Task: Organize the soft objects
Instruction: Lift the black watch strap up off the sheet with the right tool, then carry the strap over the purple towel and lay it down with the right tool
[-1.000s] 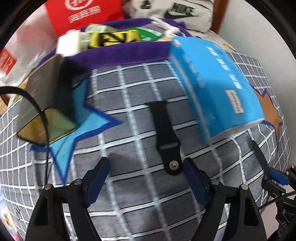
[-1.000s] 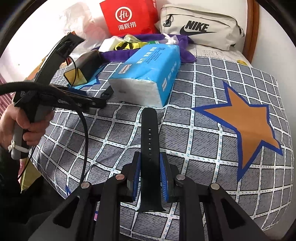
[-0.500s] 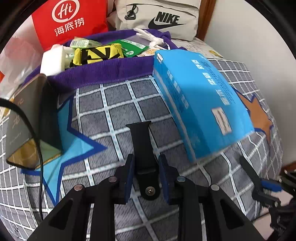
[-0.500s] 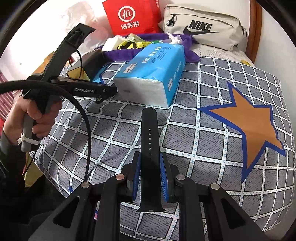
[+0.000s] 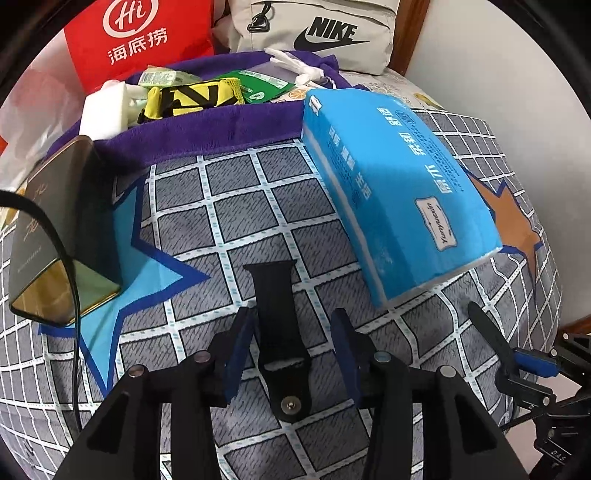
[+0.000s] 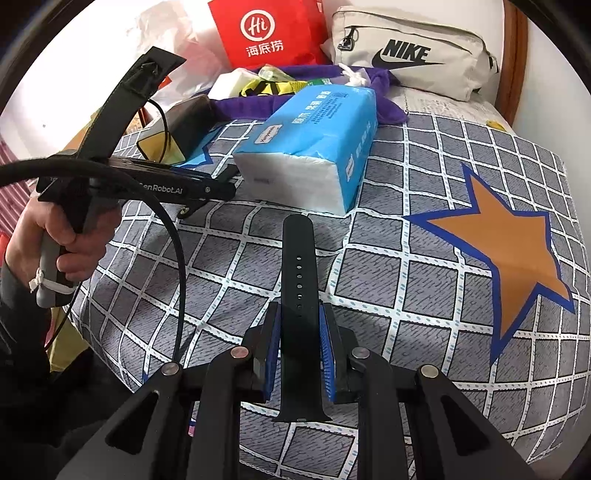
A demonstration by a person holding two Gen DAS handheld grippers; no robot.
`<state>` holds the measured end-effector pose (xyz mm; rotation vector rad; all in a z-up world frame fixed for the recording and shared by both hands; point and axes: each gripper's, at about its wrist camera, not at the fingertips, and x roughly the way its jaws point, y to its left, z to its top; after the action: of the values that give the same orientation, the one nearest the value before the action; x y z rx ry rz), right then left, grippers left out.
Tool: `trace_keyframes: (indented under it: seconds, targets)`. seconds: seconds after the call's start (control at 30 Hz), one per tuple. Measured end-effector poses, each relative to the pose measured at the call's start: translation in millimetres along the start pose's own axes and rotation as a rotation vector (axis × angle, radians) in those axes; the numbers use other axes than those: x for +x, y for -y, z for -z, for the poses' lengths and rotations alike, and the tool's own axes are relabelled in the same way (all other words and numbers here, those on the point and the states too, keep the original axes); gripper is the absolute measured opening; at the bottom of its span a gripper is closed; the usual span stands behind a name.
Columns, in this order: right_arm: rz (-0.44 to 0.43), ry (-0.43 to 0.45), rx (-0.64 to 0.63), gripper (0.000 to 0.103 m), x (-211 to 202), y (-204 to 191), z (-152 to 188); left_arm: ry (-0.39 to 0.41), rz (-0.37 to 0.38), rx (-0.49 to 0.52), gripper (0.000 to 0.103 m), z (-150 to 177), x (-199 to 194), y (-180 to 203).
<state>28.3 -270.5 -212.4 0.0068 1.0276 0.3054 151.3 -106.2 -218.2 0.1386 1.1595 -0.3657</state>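
A short black watch strap piece with a metal stud [image 5: 282, 332] lies on the grey checked bedspread between the jaws of my left gripper [image 5: 291, 332], which is open and not touching it. My right gripper [image 6: 298, 332] is shut on a long black watch strap with holes [image 6: 298, 273] and holds it pointing forward above the bedspread. The left gripper's tips also show in the right wrist view [image 6: 218, 184], beside the tissue pack.
A blue tissue pack [image 5: 391, 195] lies right of the short strap. A dark and gold box [image 5: 55, 236] stands left. Behind are a purple towel [image 5: 207, 133] with small packets, a red bag [image 5: 144, 37] and a Nike pouch [image 5: 325, 33].
My left gripper was open above the short strap, shut on it half a second ago, and now stands open again around it. My right gripper has kept hold of the long strap.
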Motion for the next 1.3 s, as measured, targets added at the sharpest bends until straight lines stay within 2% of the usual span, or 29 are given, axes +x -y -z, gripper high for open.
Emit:
trace_keyframes:
  seconds: [0.03,0.07,0.1,0.33,0.57,0.9,1.3]
  targets:
    - [-0.001,-0.001,0.003,0.02,0,0,0,0.0,-0.003,0.003,0.034,0,0,1]
    - [0.001,-0.002,0.006,0.02,1,0,0,0.002,-0.01,0.008,0.023,-1,0,1]
    - [0.003,-0.003,0.009,0.02,1,0,0,0.009,-0.023,0.015,0.021,-1,0,1]
    - [0.011,0.009,0.034,0.02,-3,-2,-4,0.016,0.019,0.008,0.02,3,-5,-8]
    - [0.008,0.059,0.042,0.02,-20,-10,-16,0.053,0.047,-0.014,0.02,11,-33,-21]
    - [0.013,0.106,0.018,0.02,-31,-25,-43,0.128,0.095,-0.059,0.02,14,-77,-47]
    - [0.017,0.147,-0.015,0.02,-36,-39,-85,0.179,0.109,-0.089,0.02,12,-102,-71]
